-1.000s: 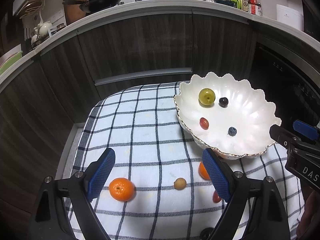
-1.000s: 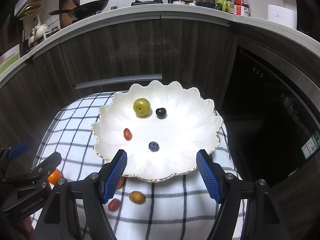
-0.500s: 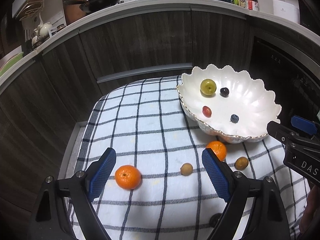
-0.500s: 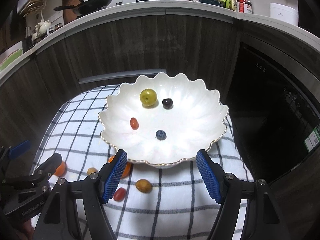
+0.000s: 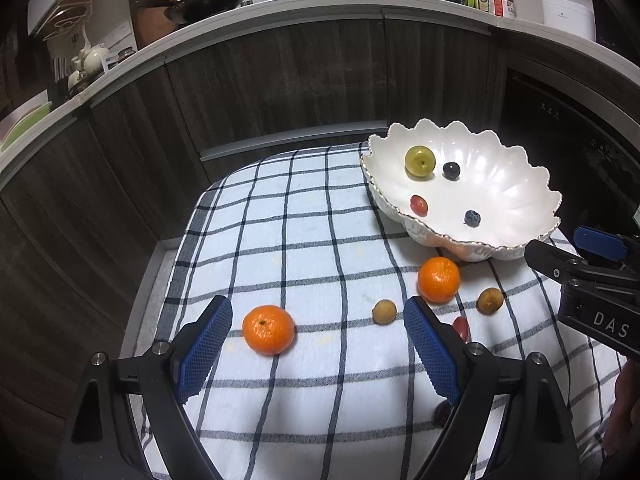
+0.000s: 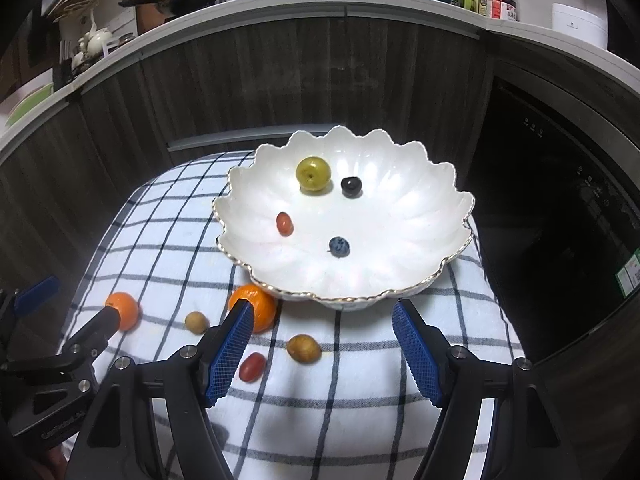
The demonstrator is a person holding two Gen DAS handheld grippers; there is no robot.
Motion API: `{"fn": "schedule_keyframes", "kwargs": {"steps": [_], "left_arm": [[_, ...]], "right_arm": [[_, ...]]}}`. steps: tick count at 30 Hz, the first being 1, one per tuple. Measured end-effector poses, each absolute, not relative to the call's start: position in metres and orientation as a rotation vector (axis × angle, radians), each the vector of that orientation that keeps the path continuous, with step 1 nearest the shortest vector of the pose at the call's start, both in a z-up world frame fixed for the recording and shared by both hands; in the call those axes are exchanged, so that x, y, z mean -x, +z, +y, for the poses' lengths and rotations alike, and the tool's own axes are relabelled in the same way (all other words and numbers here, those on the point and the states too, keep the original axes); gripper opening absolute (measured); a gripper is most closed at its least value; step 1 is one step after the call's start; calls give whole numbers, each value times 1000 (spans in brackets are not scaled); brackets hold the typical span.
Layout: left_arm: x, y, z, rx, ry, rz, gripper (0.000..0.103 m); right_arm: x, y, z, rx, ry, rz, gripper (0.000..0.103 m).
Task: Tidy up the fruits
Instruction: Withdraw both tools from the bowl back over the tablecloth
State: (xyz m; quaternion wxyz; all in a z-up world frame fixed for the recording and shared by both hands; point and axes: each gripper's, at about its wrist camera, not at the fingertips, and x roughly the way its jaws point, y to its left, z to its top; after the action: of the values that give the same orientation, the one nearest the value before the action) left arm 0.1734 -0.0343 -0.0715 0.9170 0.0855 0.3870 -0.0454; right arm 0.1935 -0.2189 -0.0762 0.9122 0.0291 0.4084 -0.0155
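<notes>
A white scalloped bowl (image 6: 400,280) (image 5: 520,184) on a checked cloth (image 5: 304,248) holds a green plum (image 6: 313,173), a dark cherry (image 6: 351,186), a red grape tomato (image 6: 284,223) and a blueberry (image 6: 339,247). Loose on the cloth lie two mandarins (image 5: 269,329) (image 5: 439,279), two brown longans (image 5: 384,312) (image 5: 490,300) and a red tomato (image 6: 252,366). My left gripper (image 5: 318,352) is open and empty, with the near mandarin between its fingers. My right gripper (image 6: 322,354) is open and empty in front of the bowl, above a longan (image 6: 304,348).
Dark wooden cabinets (image 5: 280,80) stand behind the cloth, under a white counter (image 5: 320,4) with a pan and bottles. A dark appliance front (image 6: 560,200) is at the right. The cloth's left edge drops off (image 5: 160,280).
Both grippers have drawn back toward me and lifted, so more loose fruit shows in front of the bowl. Both stay open and empty.
</notes>
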Motion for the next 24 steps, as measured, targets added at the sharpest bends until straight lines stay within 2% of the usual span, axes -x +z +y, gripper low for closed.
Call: {"fn": "schedule_keyframes", "kwargs": {"steps": [24], "left_arm": [[-173,-92,5,-177,-42,759,85]], "right_arm": [[-177,-95,-184,-52,-94,839,73]]}}
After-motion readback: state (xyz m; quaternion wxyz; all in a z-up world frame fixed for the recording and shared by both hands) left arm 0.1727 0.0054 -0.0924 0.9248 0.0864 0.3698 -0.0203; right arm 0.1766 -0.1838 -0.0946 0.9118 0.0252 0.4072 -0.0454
